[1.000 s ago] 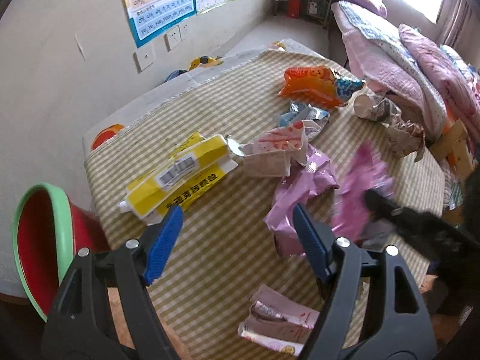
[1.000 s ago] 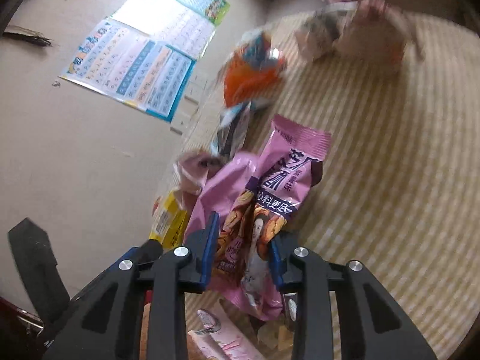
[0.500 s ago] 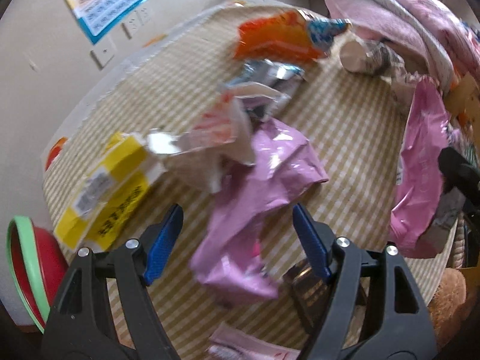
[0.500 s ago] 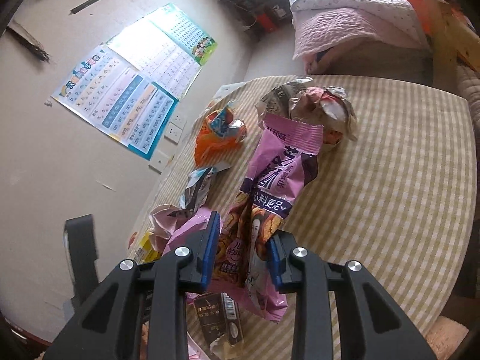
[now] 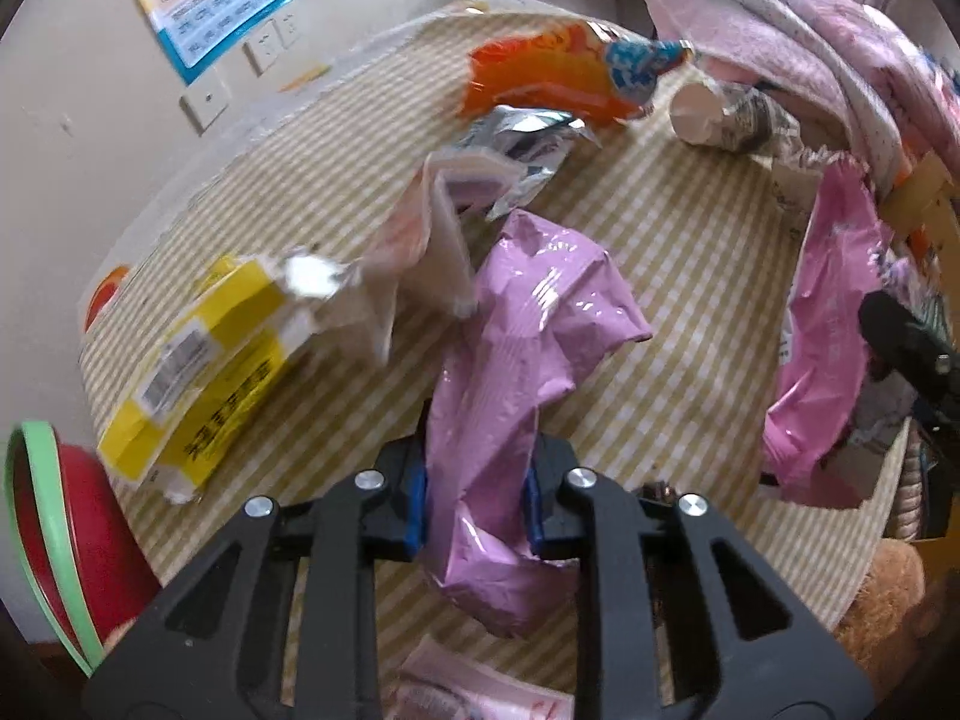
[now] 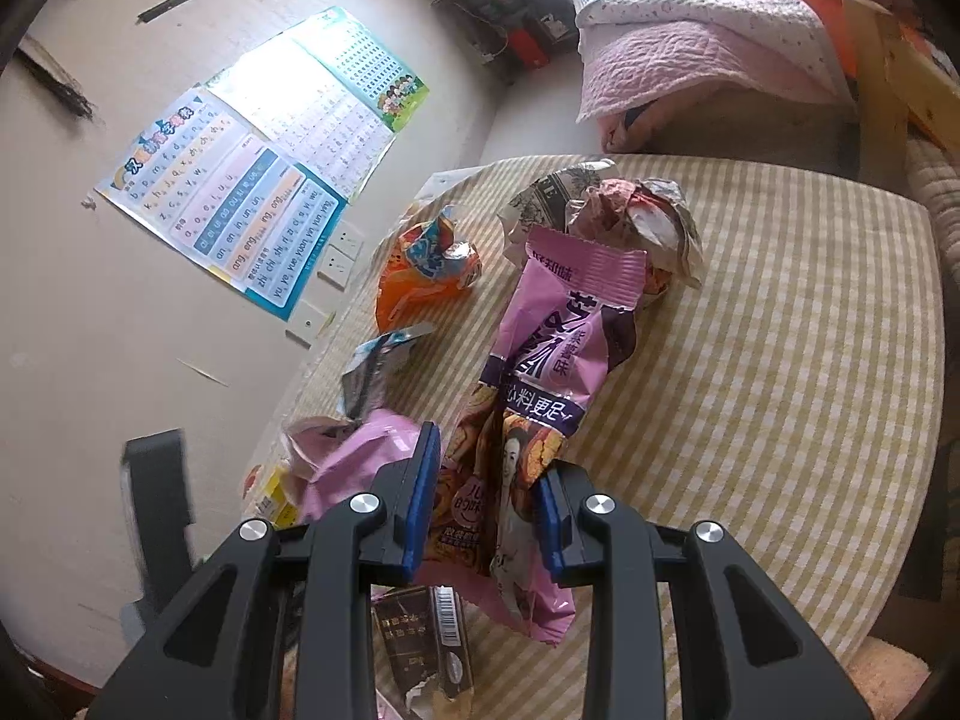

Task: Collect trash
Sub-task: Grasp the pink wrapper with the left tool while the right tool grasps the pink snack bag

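Checked cloth table [image 5: 690, 252], left to right: one yellow carton [image 5: 204, 360], one crumpled glossy lilac bag [image 5: 516, 348], one orange foil packet [image 5: 552, 81], one paper cup [image 5: 720, 114]. Left gripper [image 5: 474, 495], jaws just closed, pinches the lilac bag. Right gripper [image 6: 486, 510], jaws narrow, clamps one printed pink snack wrapper [image 6: 540, 372] above the cloth.

A home bedroom, probably one a child uses. A bed [image 6: 708, 30] piled with pink quilted blankets [image 5: 798, 54] stands past a checked-cloth surface [image 6: 780, 360], and a pinyin learning poster [image 6: 240, 204] hangs on the plain wall above wall sockets [image 6: 342, 255]. A dark, cluttered shelf unit [image 6: 510, 18] fills the far corner.
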`<state>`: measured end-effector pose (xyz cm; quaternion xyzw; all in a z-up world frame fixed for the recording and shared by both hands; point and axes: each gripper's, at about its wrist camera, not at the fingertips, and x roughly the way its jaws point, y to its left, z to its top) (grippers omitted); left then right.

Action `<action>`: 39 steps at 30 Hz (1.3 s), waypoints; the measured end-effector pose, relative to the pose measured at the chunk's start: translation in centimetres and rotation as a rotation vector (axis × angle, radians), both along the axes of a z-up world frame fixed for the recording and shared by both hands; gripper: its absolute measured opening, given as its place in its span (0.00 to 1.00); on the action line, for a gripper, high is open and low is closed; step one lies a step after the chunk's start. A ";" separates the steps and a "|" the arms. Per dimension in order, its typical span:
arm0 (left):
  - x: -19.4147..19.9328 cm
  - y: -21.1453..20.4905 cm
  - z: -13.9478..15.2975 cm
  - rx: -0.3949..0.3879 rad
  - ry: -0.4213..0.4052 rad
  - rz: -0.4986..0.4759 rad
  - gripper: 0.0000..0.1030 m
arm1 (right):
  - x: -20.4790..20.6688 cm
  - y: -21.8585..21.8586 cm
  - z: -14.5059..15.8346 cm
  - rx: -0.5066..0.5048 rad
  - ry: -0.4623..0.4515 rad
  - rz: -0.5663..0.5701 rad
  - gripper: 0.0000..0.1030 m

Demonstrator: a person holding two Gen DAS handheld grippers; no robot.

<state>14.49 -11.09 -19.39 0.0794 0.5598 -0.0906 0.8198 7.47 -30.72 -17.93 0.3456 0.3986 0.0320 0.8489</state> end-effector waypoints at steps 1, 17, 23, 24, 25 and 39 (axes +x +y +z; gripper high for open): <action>-0.4 0.6 0.4 -0.017 -0.003 0.014 0.22 | -0.1 0.1 0.0 0.000 0.001 -0.001 0.27; -6.0 7.8 4.4 -0.165 -0.048 0.109 0.22 | -2.1 4.7 0.6 -0.151 0.050 0.076 0.28; -7.0 8.9 2.8 -0.146 -0.011 0.100 0.23 | -2.3 4.3 -1.0 -0.131 0.120 0.061 0.33; -7.1 8.9 2.6 -0.140 -0.011 0.097 0.25 | -2.4 4.1 -1.0 -0.125 0.124 0.057 0.38; -7.2 8.9 2.4 -0.128 -0.012 0.092 0.27 | -2.5 3.8 -1.2 -0.108 0.128 0.050 0.46; -5.7 8.2 0.8 -0.007 -0.042 0.068 0.53 | -2.6 0.6 -3.6 0.040 0.160 -0.039 0.66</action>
